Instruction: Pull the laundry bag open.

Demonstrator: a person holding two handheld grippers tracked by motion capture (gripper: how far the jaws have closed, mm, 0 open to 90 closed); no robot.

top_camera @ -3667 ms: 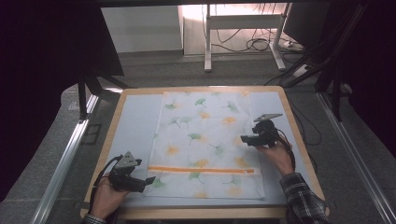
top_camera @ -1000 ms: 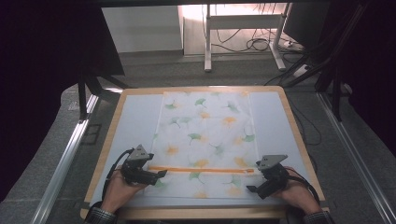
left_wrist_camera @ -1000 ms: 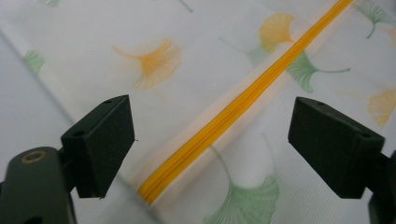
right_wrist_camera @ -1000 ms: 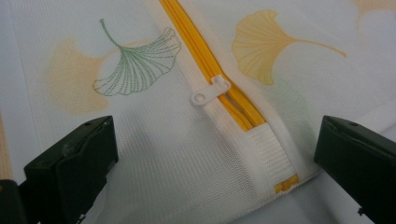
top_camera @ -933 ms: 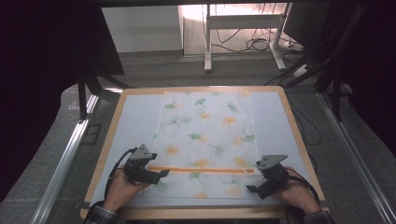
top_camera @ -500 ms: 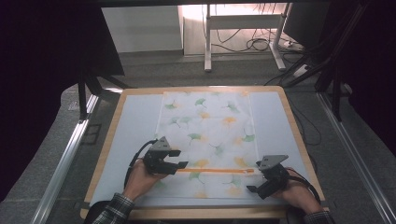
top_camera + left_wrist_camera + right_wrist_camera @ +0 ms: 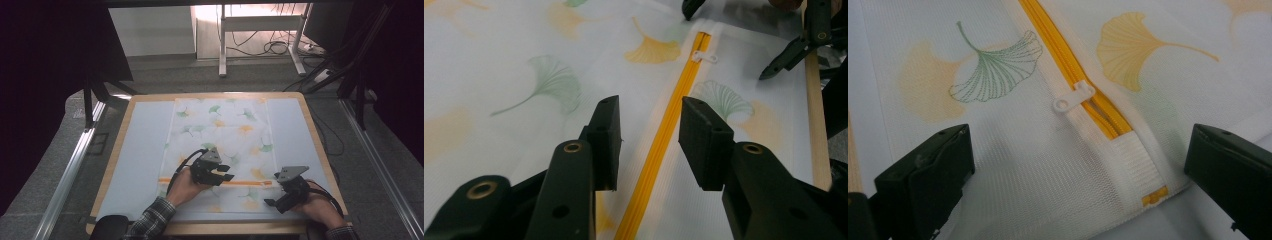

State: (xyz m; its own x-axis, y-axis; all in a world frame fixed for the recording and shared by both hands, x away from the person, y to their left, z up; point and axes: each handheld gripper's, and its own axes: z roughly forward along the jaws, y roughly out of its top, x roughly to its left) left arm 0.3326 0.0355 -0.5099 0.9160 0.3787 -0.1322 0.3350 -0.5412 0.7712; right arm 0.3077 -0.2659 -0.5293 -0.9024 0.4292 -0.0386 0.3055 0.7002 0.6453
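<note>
So there's a white mesh laundry bag [image 7: 220,145] with a ginkgo leaf print lying flat in the middle of the counter [image 7: 140,150], and it's got an orange zipper [image 7: 250,183] running across it near the person's edge. The little white zipper pull [image 7: 1073,98] sits close to the closed end of the zipper, flat on the mesh, with nothing touching it. The left claw [image 7: 225,174] is over the zipper about mid-bag; in the left gripper view its jaws straddle the orange zipper line, one on each side, and they've just been closing in, but the pads aren't pressing on the zipper or the fabric, so nothing is held. The right claw [image 7: 272,201] is at the bag's corner by the zipper end, jaws spread wide with the mesh and the pull lying between them, also not gripping anything.
</note>
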